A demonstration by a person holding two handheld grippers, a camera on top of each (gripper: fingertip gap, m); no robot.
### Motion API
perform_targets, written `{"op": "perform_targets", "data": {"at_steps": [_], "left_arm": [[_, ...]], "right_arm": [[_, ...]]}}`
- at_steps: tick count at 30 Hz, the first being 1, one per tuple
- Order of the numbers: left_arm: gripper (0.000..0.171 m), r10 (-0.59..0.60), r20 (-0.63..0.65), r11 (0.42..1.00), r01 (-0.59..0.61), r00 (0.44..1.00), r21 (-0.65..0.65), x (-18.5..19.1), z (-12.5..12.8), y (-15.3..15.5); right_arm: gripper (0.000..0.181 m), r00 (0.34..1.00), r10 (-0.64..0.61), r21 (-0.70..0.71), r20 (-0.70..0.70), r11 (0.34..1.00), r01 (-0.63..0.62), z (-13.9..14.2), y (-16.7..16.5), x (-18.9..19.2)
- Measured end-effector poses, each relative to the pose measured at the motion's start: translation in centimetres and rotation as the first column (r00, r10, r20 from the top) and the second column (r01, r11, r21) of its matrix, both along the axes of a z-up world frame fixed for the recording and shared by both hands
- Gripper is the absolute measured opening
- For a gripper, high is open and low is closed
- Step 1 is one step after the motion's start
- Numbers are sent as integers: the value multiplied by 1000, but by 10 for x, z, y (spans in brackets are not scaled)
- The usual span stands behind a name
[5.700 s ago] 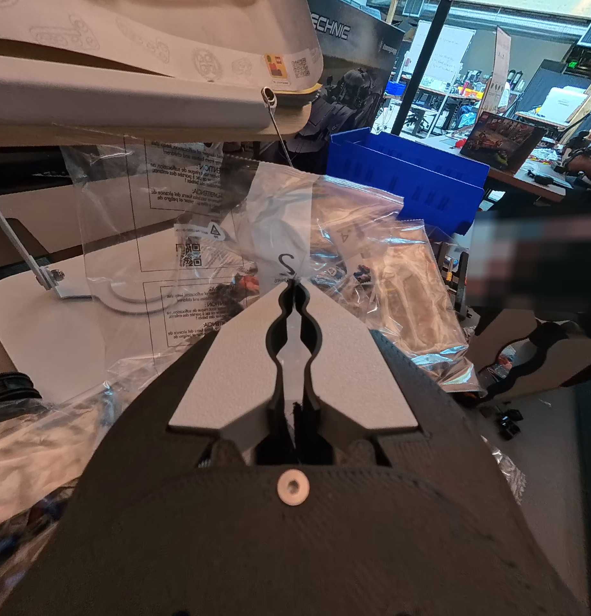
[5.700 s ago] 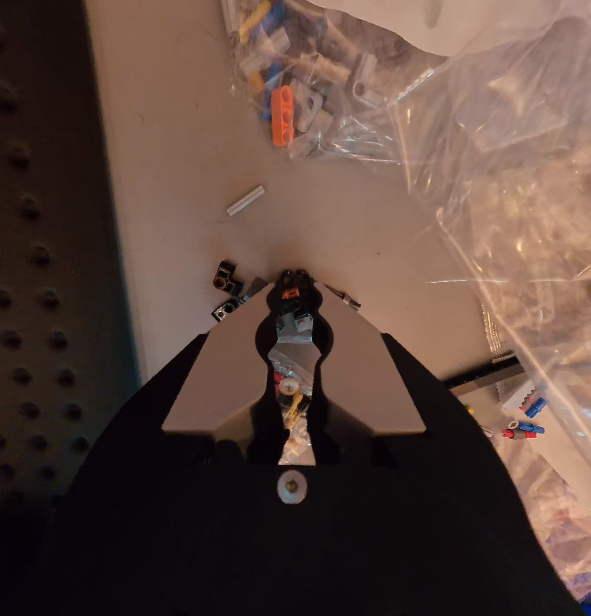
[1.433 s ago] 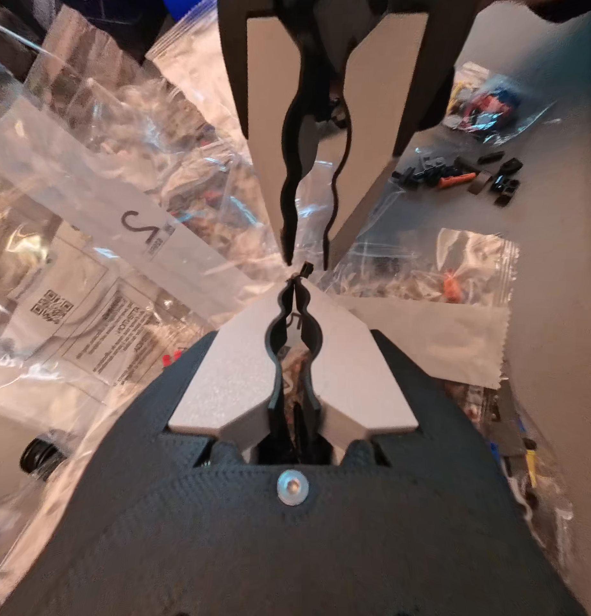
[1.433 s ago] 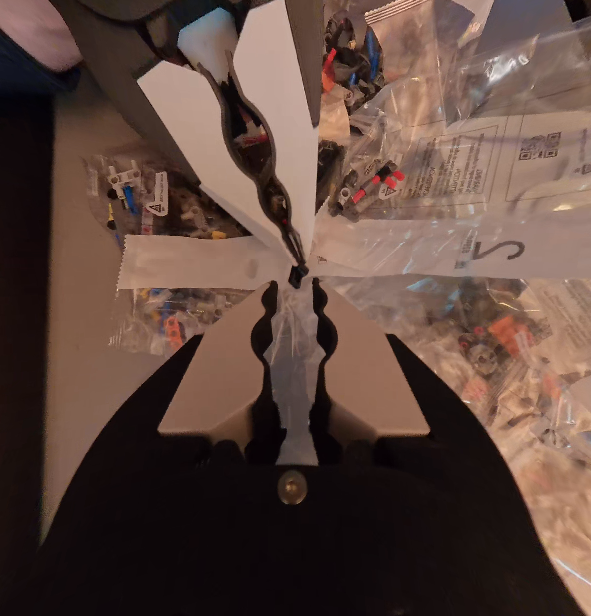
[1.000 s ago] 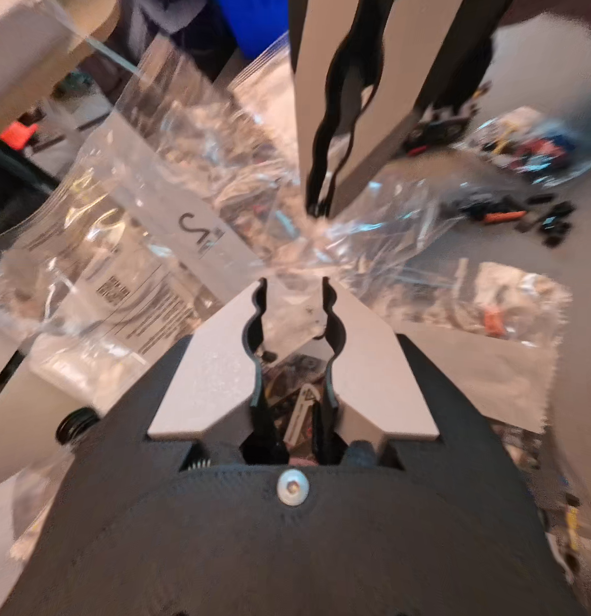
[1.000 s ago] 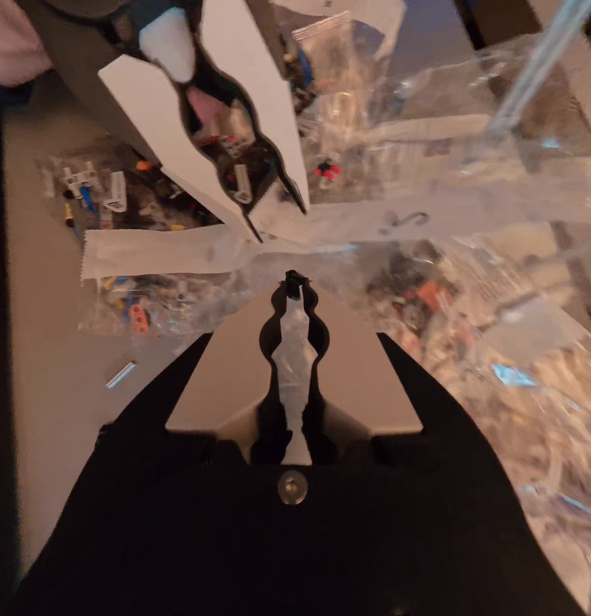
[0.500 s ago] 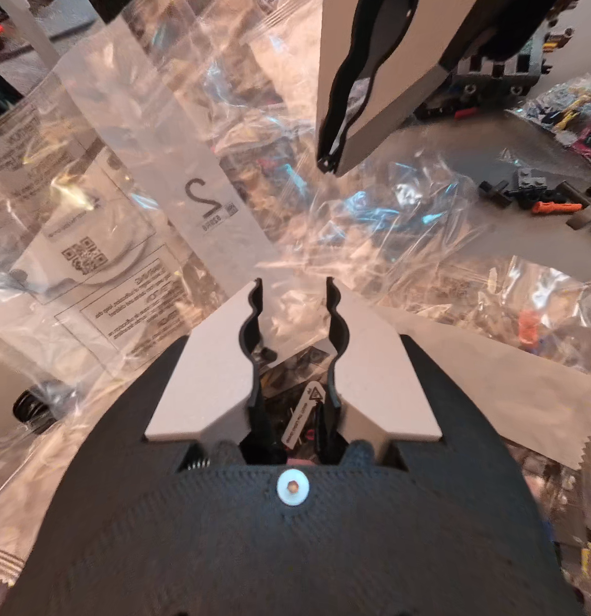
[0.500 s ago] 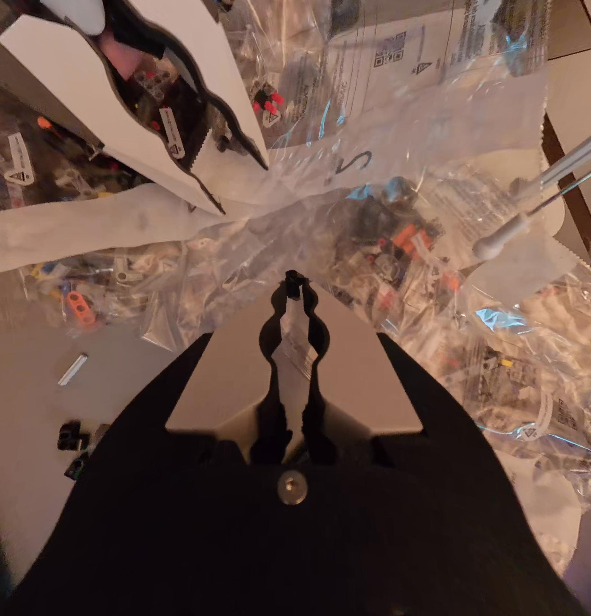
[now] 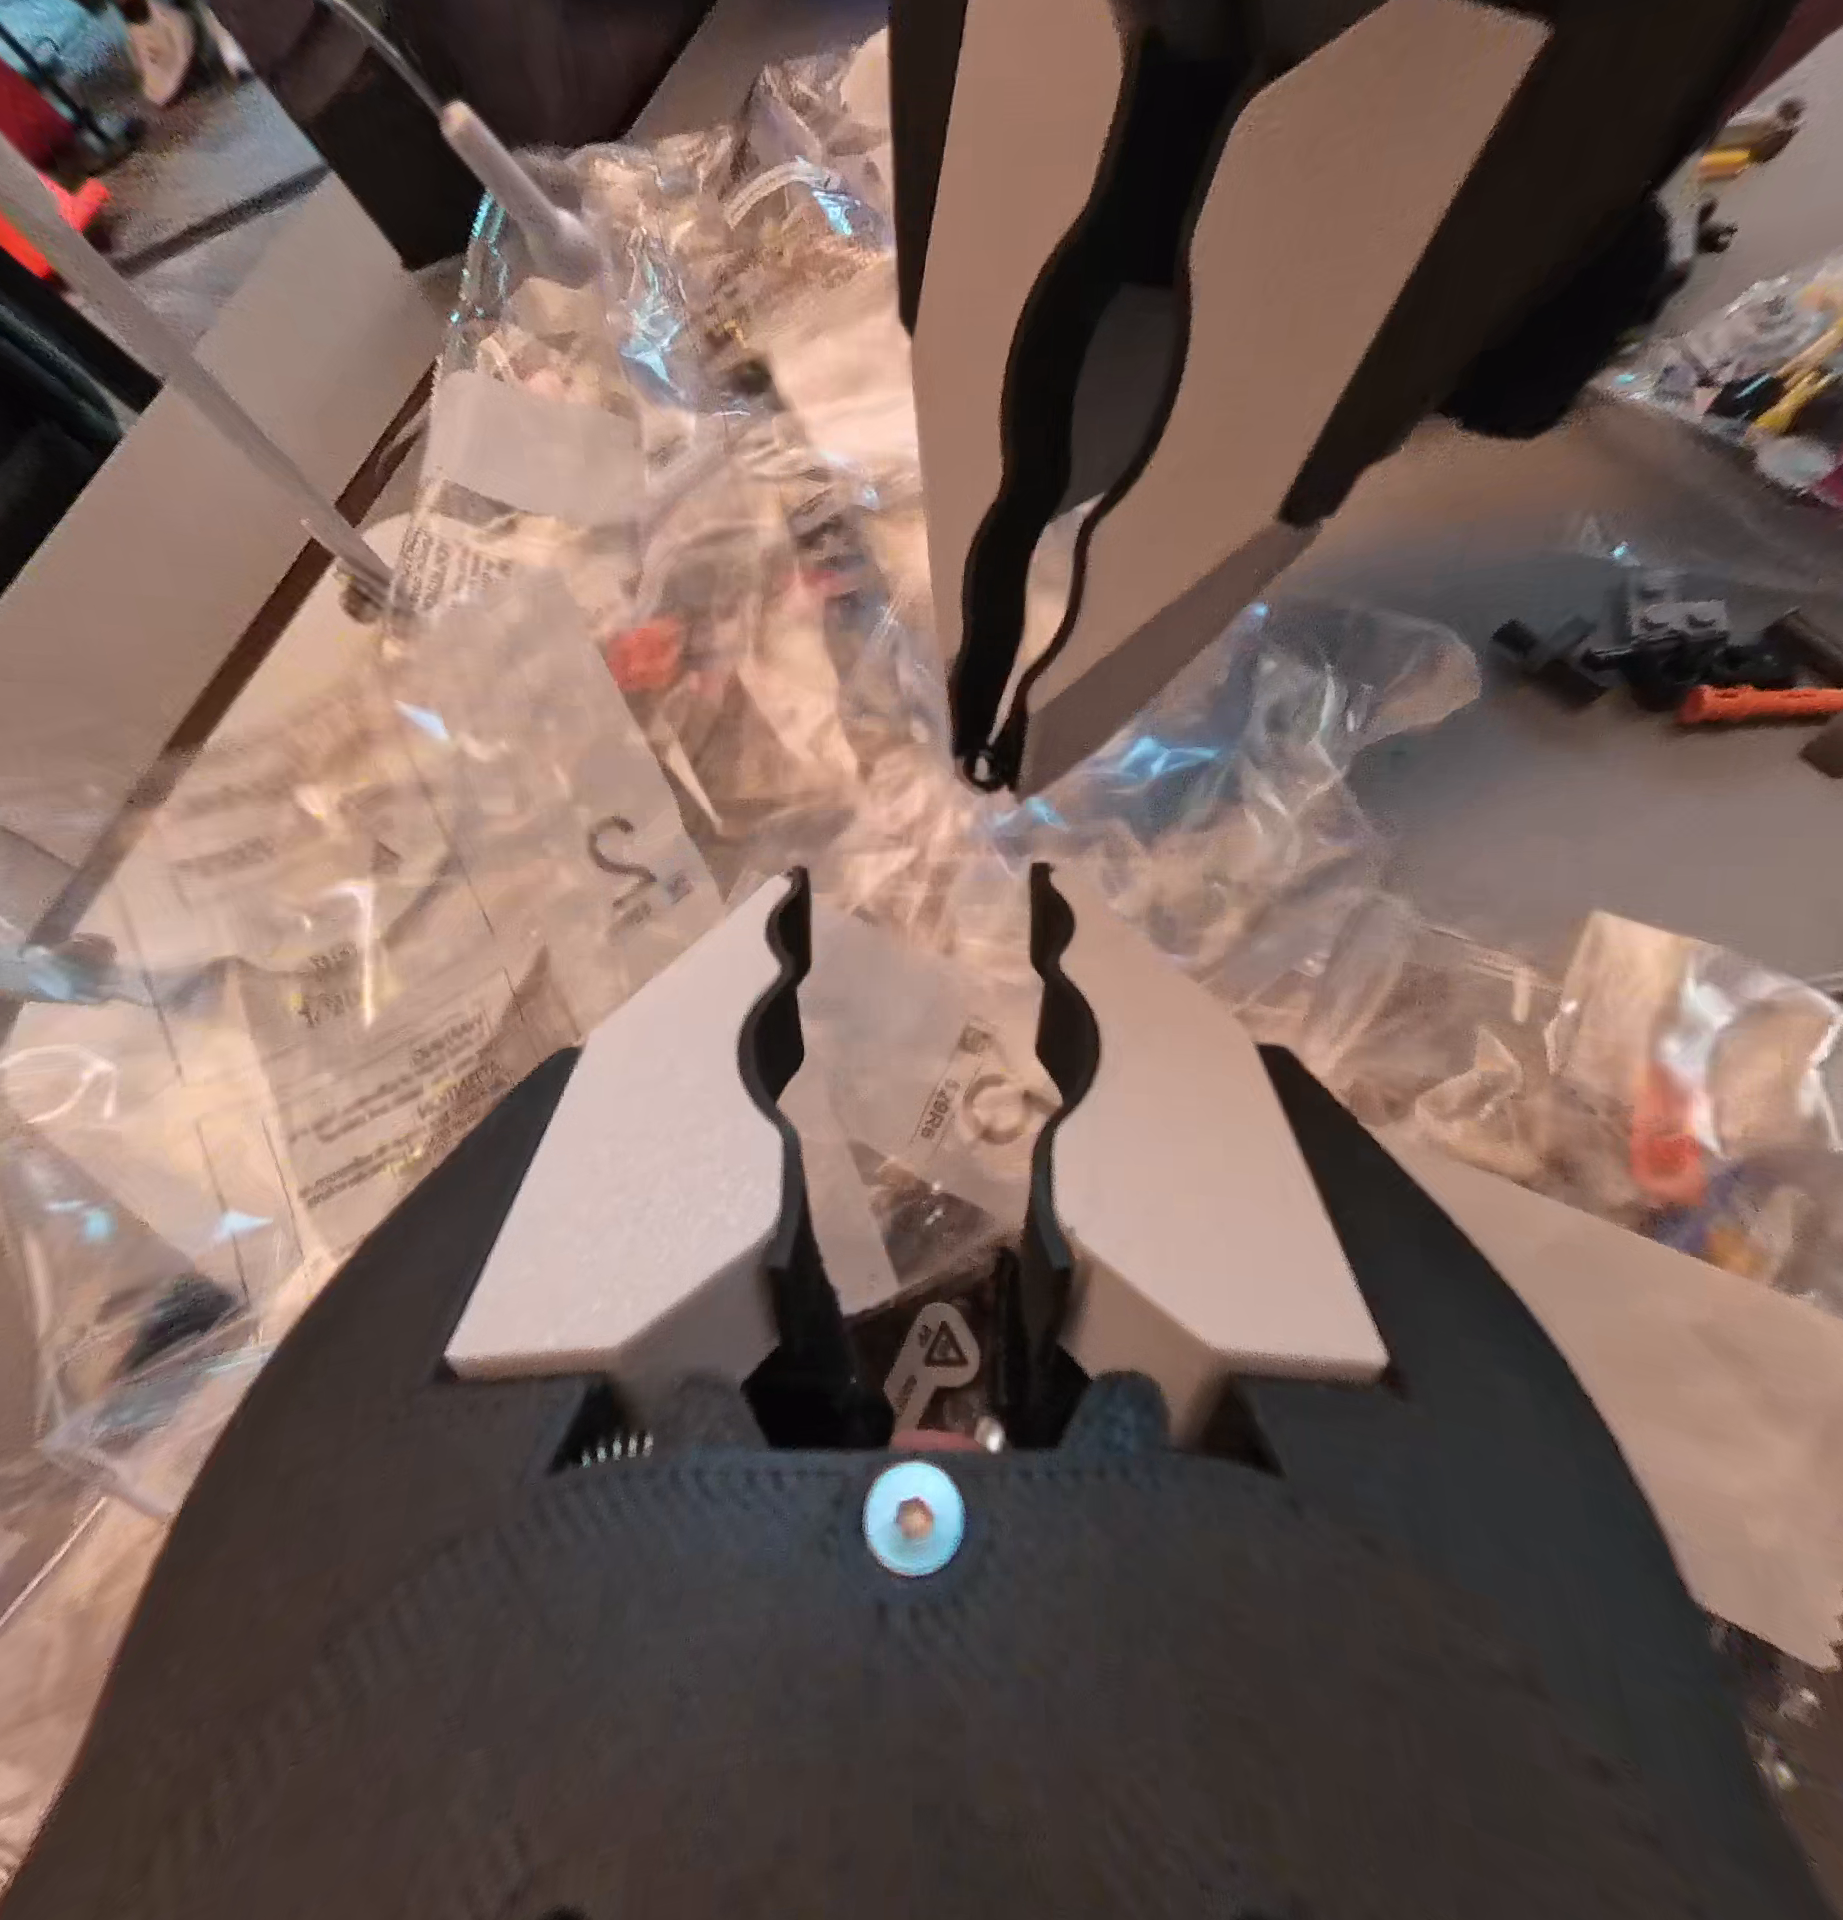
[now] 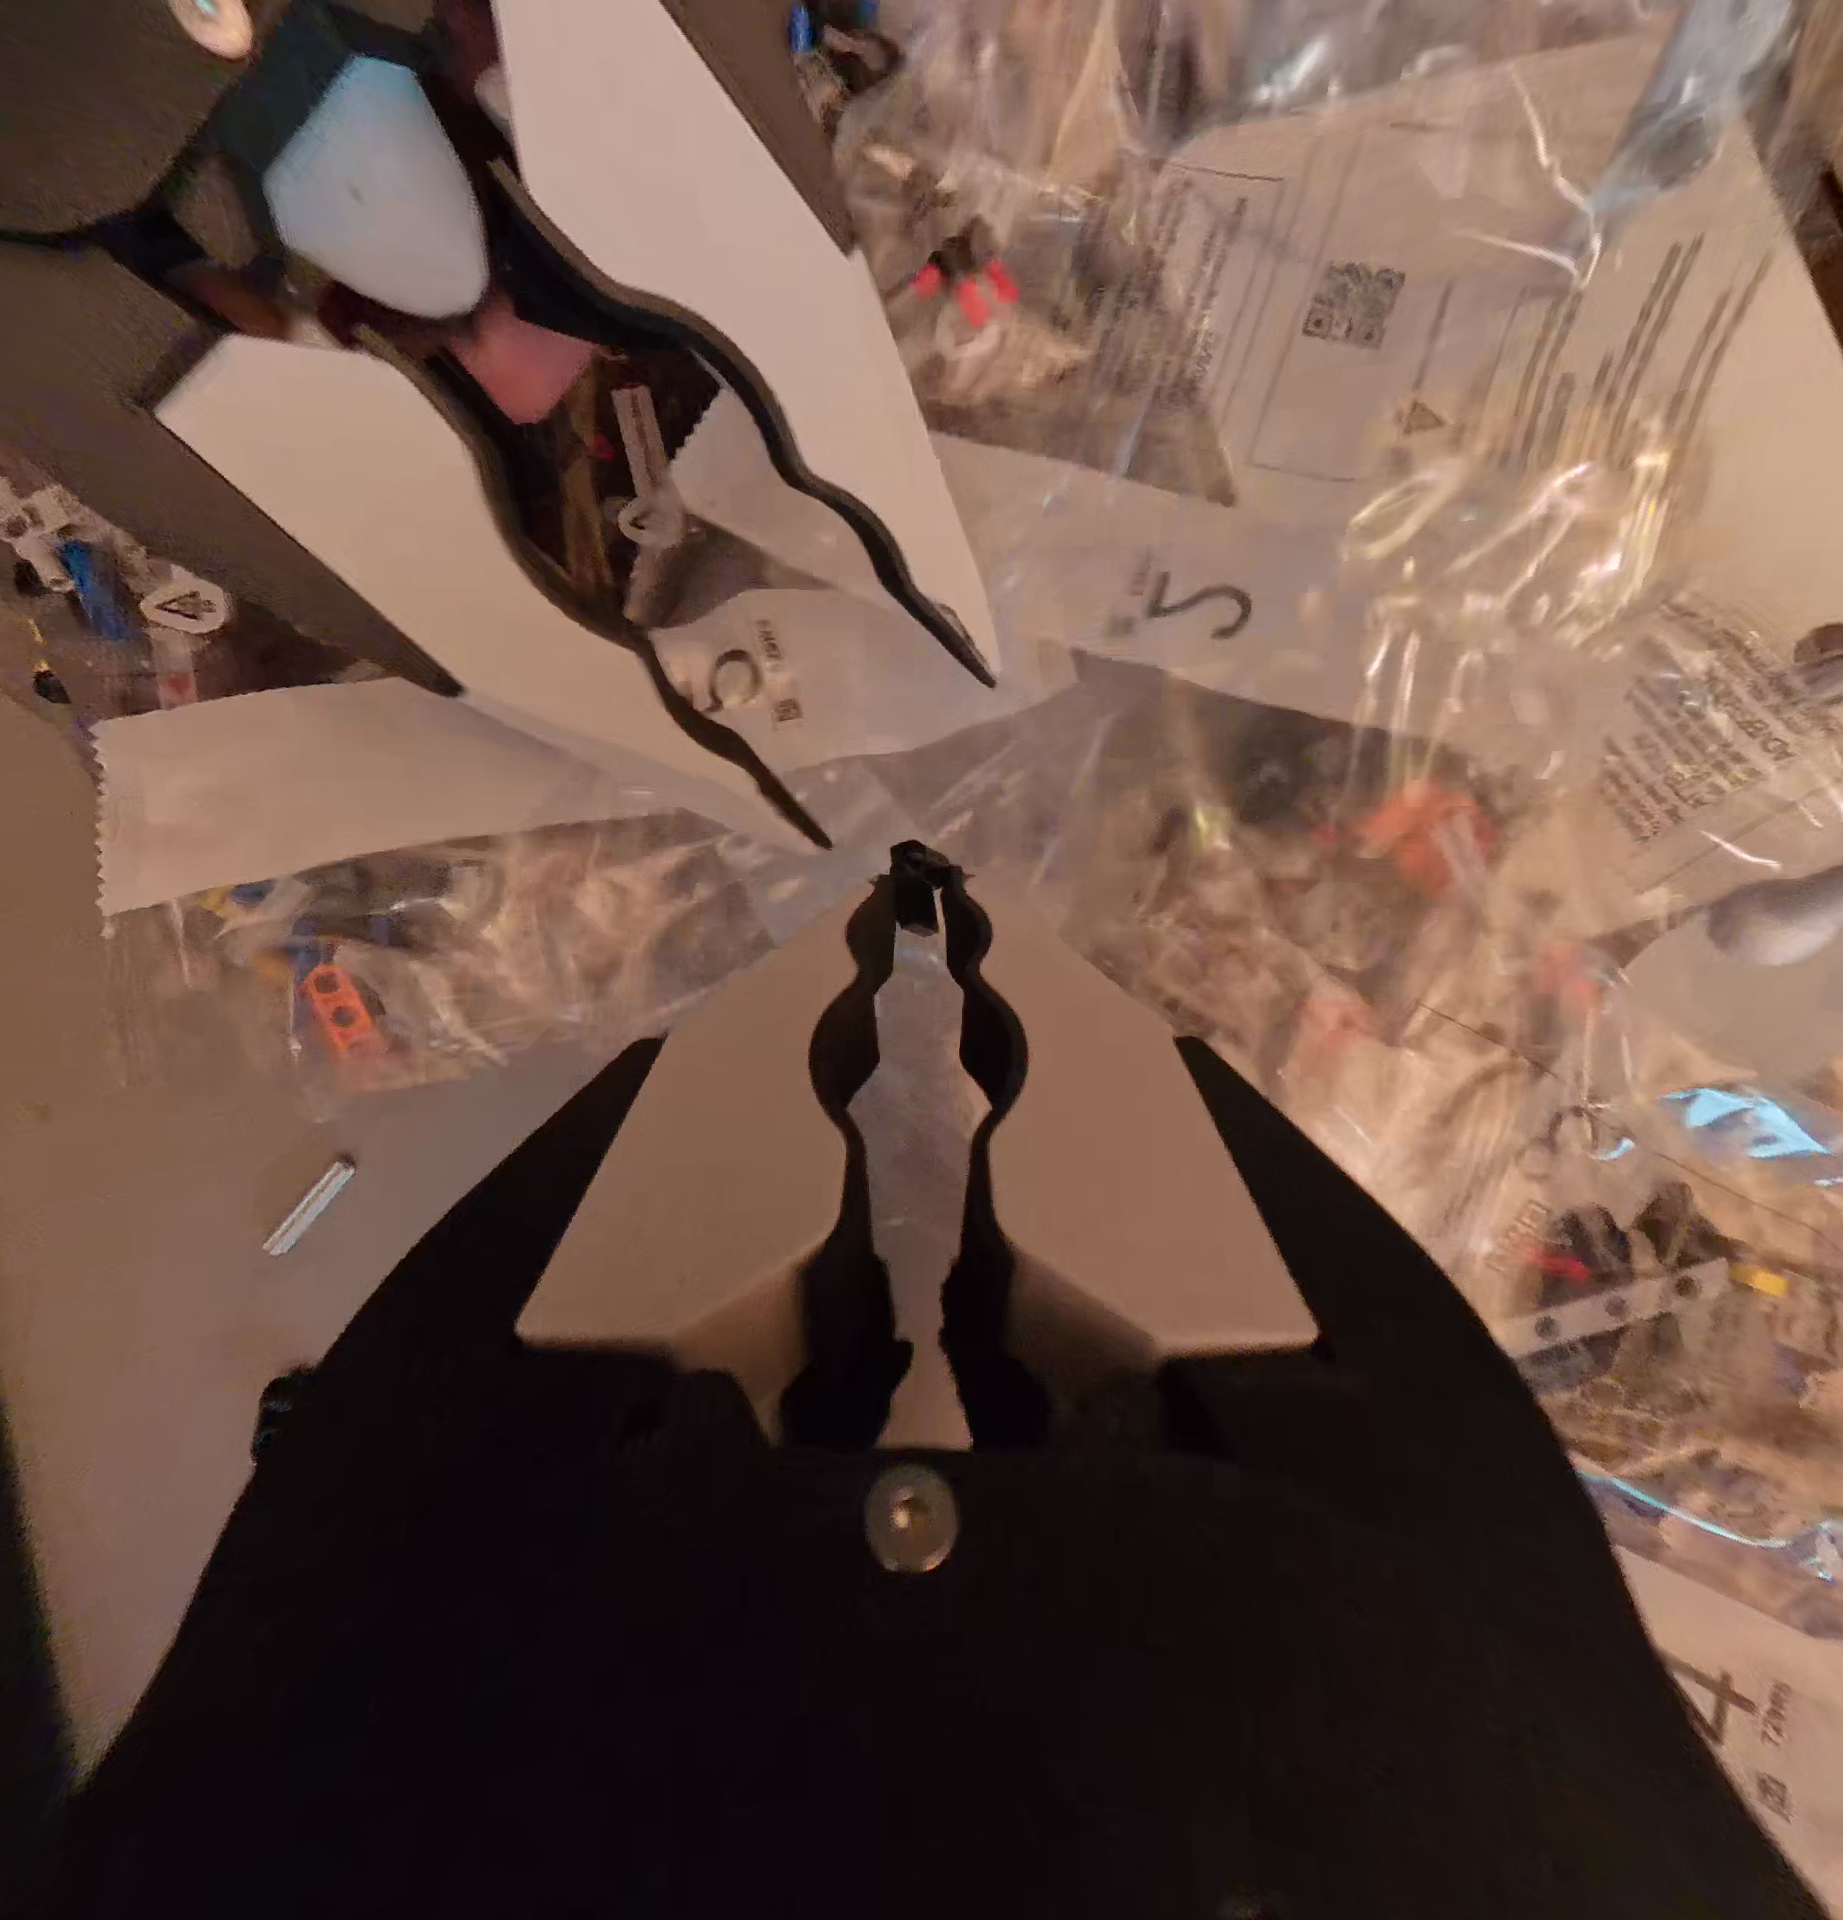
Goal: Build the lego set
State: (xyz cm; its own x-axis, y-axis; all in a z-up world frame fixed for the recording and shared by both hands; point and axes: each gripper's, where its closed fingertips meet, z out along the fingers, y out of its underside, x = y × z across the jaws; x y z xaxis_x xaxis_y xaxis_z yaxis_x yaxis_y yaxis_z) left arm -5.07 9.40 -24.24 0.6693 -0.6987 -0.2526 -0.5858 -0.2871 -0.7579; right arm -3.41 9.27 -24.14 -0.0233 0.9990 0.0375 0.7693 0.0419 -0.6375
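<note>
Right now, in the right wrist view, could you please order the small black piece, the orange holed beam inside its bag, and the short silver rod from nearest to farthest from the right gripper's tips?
1. Small black piece: pinched at the right gripper tips.
2. Orange holed beam: left, inside a clear bag.
3. Short silver rod: lower left, on bare table.

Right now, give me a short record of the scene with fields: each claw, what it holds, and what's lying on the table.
left claw: open, empty, over the clear bags
right claw: shut on a small black piece
claws: tips facing each other, close, not touching
clear bags: several, sealed, heaped with parts inside
loose parts: black bits and an orange pin on the bare table
small grey rod: lying alone on the table
</note>
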Motion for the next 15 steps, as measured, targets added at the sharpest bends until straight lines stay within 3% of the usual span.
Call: {"op": "perform_targets", "data": {"at_steps": [10, 15], "left_arm": [[8, 12, -84, 999, -15, 996, -28, -1, -15, 1], [0, 19, -102, 999, -22, 995, -28, -3, -16, 2]], "right_arm": [[6, 1000, 17, -52, 4, 999, -17, -1, -7, 1], [6, 1000, 18, -45, 11, 999, -18, -2, -7, 2]]}}
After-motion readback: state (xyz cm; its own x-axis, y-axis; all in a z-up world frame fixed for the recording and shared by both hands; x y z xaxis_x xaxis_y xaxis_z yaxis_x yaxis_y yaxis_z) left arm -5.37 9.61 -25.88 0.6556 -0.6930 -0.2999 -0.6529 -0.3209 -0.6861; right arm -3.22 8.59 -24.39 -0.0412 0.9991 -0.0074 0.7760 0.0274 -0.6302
